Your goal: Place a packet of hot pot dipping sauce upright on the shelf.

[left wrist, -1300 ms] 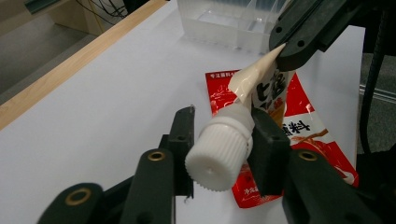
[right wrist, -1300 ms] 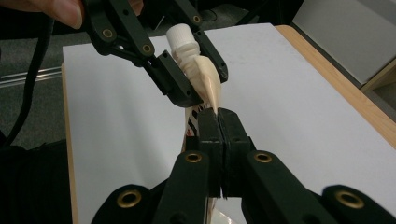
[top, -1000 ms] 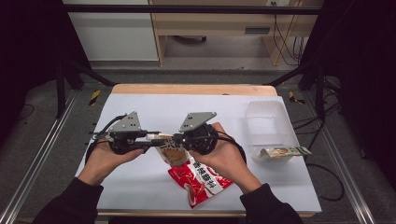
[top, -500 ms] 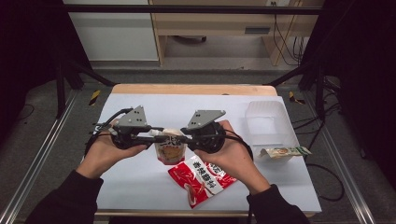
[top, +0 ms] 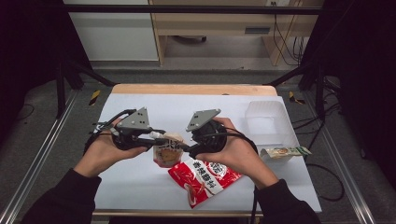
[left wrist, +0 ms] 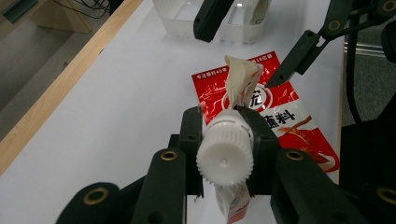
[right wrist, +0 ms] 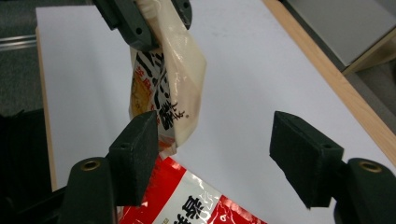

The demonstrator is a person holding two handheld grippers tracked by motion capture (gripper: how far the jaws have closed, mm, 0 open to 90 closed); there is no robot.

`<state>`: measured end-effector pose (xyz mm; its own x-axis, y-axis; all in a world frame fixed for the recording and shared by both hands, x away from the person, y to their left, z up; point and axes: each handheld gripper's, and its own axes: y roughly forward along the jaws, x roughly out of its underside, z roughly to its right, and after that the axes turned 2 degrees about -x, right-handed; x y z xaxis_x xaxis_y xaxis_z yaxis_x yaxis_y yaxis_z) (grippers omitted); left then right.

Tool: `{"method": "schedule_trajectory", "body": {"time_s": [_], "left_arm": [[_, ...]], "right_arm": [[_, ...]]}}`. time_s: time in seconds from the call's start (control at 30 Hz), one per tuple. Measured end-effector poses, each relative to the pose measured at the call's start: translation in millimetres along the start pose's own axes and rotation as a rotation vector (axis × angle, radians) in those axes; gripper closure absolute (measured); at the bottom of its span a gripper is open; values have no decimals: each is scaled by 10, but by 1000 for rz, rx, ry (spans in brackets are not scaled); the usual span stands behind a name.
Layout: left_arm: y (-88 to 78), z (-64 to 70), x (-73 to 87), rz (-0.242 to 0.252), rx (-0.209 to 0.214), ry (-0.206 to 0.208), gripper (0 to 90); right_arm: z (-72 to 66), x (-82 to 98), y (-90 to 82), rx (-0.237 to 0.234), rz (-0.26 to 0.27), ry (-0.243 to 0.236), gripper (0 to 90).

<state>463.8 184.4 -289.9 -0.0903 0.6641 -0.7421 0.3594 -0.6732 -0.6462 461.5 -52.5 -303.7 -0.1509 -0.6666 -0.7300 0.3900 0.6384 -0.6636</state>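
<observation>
A small spouted sauce pouch (top: 166, 153) with a white ribbed cap (left wrist: 225, 156) hangs above the white table (top: 140, 182). My left gripper (top: 160, 136) is shut on that cap (left wrist: 224, 128), and the pouch body dangles past the jaws. My right gripper (top: 186, 145) faces it from the right; its jaws have just been opening and now stand wide (right wrist: 217, 140). The pouch (right wrist: 170, 88) hangs close by one pad (right wrist: 137, 154), well apart from the other. A red sauce packet (top: 203, 179) lies flat on the table below both grippers.
A clear plastic tub (top: 268, 122) stands at the table's right side, and a slim green-and-white packet (top: 282, 152) lies just in front of it. The table's wooden far edge (top: 191, 88) runs along the back. Metal rails flank both sides.
The right gripper's jaws have spread apart and let go of the pouch. The pouch stays clamped by its cap in the left gripper. Both hands have barely shifted.
</observation>
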Motion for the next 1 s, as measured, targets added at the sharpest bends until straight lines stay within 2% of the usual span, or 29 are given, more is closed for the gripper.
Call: {"method": "schedule_trajectory", "body": {"time_s": [0.23,0.33,0.5,0.6,0.67,0.83,1.0], "left_arm": [[15,2,-9,-19,12,17,723],[24,17,-20,-24,17,27,723],[35,25,-32,-27,28,36,723],[51,38,-36,-27,35,31,723],[53,40,-42,-29,36,40,723],[56,33,-49,-27,32,36,723],[75,25,-46,-37,32,42,723]], "right_arm": [[9,-72,96,-51,-52,-26,337],[23,-96,140,-65,-76,-40,370],[14,-121,180,-104,-101,-58,493],[3,-132,178,-126,-102,-67,593],[-1,-140,169,-142,-98,-67,625],[-6,-142,149,-143,-104,-73,757],[-30,-146,145,-138,-116,-76,828]]}}
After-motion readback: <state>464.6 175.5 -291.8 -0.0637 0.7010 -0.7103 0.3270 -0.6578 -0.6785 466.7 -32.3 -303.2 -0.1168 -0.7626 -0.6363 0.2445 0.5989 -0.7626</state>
